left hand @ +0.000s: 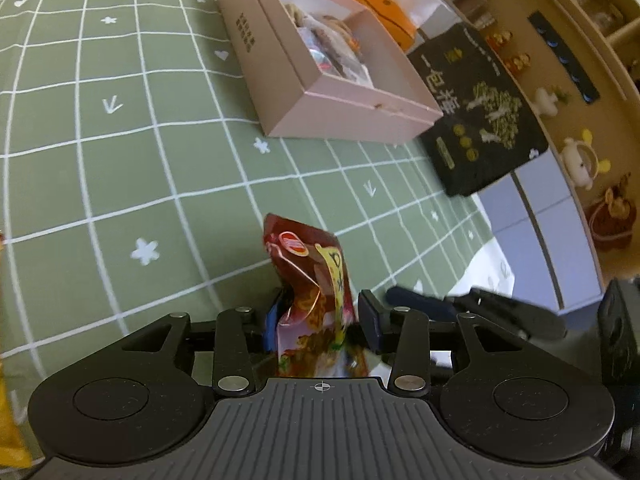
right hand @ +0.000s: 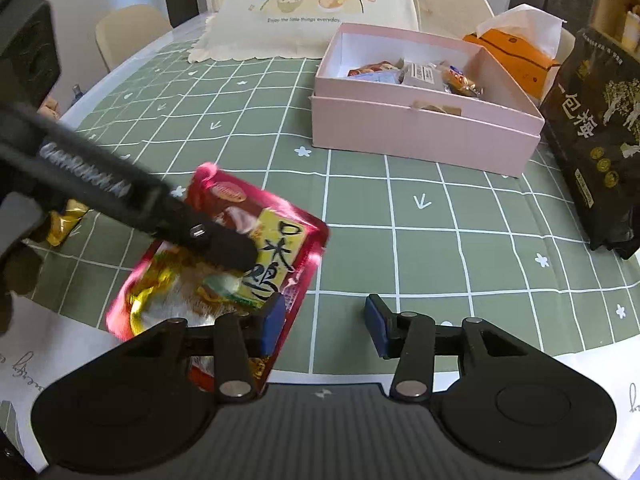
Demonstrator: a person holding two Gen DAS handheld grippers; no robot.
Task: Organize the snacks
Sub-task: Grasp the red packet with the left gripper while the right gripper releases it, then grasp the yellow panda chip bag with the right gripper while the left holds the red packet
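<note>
- Left gripper point(left hand: 320, 320) is clamped on the red snack packet point(right hand: 224, 256), held above the green checked cloth point(left hand: 120, 128).
- Right gripper point(right hand: 325, 320) stands parted and seemingly empty, just beside the packet.
- Carrying step; next, drop it into the pink box point(right hand: 420, 136), well ahead.

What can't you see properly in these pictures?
- Pink box contents: left wrist view, near wall hides most snacks; too small to name.
- Red snack packet bottom: right wrist view, covered by the right gripper body.
- Gold wrapper: right wrist view, mostly behind the left gripper's fingers.
</note>
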